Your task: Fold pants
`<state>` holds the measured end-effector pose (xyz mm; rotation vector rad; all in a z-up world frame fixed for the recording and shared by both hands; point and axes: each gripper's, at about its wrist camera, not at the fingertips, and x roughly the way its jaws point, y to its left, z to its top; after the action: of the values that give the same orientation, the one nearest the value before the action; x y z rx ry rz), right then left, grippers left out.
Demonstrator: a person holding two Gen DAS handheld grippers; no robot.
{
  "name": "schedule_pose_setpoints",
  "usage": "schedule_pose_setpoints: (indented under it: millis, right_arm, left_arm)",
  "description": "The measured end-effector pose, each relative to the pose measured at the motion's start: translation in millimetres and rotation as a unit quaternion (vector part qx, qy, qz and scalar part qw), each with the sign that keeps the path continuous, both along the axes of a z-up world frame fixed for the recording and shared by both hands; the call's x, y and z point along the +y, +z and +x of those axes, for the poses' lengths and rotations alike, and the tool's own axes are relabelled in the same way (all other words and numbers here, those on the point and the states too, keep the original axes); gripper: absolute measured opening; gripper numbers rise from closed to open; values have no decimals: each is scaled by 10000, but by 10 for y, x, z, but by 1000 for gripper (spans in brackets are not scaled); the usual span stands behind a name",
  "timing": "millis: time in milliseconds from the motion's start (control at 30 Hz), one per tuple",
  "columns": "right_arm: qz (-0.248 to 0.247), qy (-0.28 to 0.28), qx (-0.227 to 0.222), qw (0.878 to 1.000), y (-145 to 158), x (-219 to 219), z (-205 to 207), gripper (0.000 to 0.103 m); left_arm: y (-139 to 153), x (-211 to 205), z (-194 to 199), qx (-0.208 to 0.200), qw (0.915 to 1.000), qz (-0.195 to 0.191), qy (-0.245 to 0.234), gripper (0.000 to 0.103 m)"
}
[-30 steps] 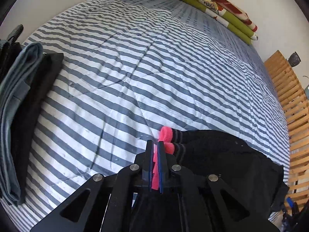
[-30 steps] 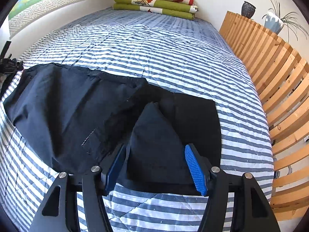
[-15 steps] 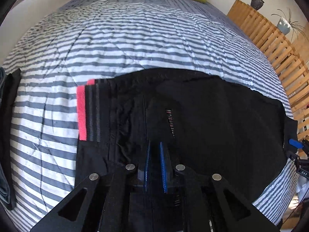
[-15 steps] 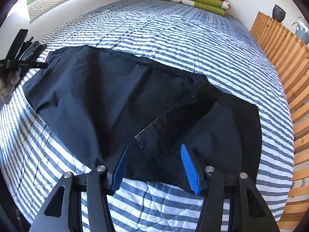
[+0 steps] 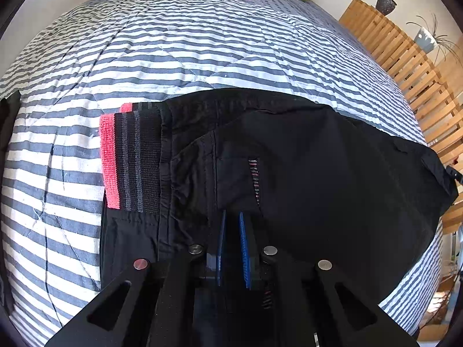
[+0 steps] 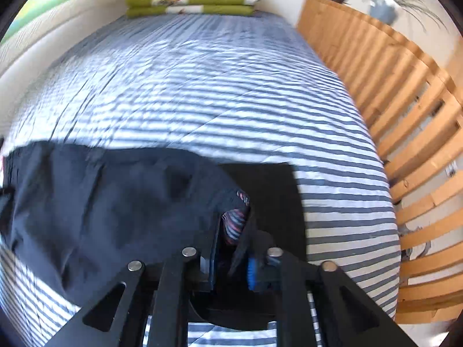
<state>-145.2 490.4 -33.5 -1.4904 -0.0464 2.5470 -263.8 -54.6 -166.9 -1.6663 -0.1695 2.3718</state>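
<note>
Black pants (image 5: 318, 159) lie spread across the striped bed, their pink and grey waistband (image 5: 127, 159) flat at the left. My left gripper (image 5: 231, 217) hovers low over the near side of the pants, its blue pads a narrow slit apart; only dark cloth shows behind the slit, so I cannot tell whether anything is pinched. In the blurred right wrist view the pants (image 6: 101, 202) stretch off to the left. My right gripper (image 6: 231, 248) is shut on a bunched piece of the leg end, where striped lining (image 6: 234, 225) shows between the pads.
The striped quilt (image 5: 188, 43) covers the bed. Folded green and red blankets (image 6: 191, 0) sit at the far end. A wooden slatted frame (image 6: 405, 101) runs along the right side, with pots (image 6: 382, 5) on top. Dark clothes (image 5: 8, 115) lie at the left edge.
My left gripper let go of the pink waistband, which now lies flat, and its pads have drawn closer. My right gripper went from open to shut on the leg end and is moving.
</note>
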Motion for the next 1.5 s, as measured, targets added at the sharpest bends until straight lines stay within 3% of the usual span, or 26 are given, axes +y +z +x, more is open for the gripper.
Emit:
schedule_pose_setpoints:
  millis: [33,67,133,300,367,433,567,667,800,833,900,933,1000,1067,1133,1233,1333,1367,1433,1500]
  right_arm:
    - [23,-327,116,9994,75,194,-14,60]
    - [-74,-489,257,9984,132,353,-2,64]
    - [-515,-567,262,9967,163,588,65,64]
    - [-1048,-625,302,9921,6,851,346,64]
    - [-1636,-460,587,9837,-36,931,503,64]
    - [-1857,-222,838,9788,-37,883,730,64]
    - [-1272,408,659,9888,-114,547,993,64]
    - [-197,904,367,9950,-249,236,1055,64]
    - [476,941,138,9943,-499,136,802,64]
    - [520,870,196,9947,-517,152,718,62]
    - [227,687,-99,9973,-554,241,549,13]
    - [-71,617,-380,9973,-566,285,470,1]
    - [-619,717,-480,9943,-403,307,452,1]
    - [-1594,969,-468,9813,-112,377,514,1]
    - [-2218,1048,-465,9683,144,539,546,1]
    - [-2367,674,-720,9666,241,859,523,1]
    - [-2595,24,-1386,9557,-46,1142,488,2]
    - [-2242,-90,-1522,9626,-131,1145,488,8]
    - [-976,-273,-1424,9846,-195,1084,520,19]
    - [-686,-331,-1194,9899,-221,1036,538,22]
  left_arm:
    - [2,-1,0,0,10000,-13,-12,10]
    - [3,-3,7,1,10000,-22,-20,10]
    - [4,-6,11,-4,10000,-28,-17,10]
    - [8,19,1,27,10000,-91,-18,10]
    - [8,17,6,26,10000,-91,-28,10]
    - [8,4,-2,3,10000,-71,-18,10]
    - [3,14,1,14,10000,-55,11,10]
    - [6,12,10,27,10000,-57,35,10]
    - [8,28,10,23,9999,-82,95,10]
    - [7,31,12,19,9999,-90,96,10]
    - [9,35,18,5,9999,-109,94,10]
    - [10,36,15,4,9999,-115,92,10]
    - [9,42,8,19,9999,-118,88,10]
    - [10,36,16,35,9999,-113,91,10]
    - [11,36,17,42,9999,-108,98,10]
    - [10,38,14,39,9999,-93,100,10]
    - [10,47,7,27,9999,-95,80,10]
    - [12,51,9,30,9999,-103,73,10]
    - [11,51,14,25,9999,-99,79,10]
    - [12,56,11,23,9999,-116,68,10]
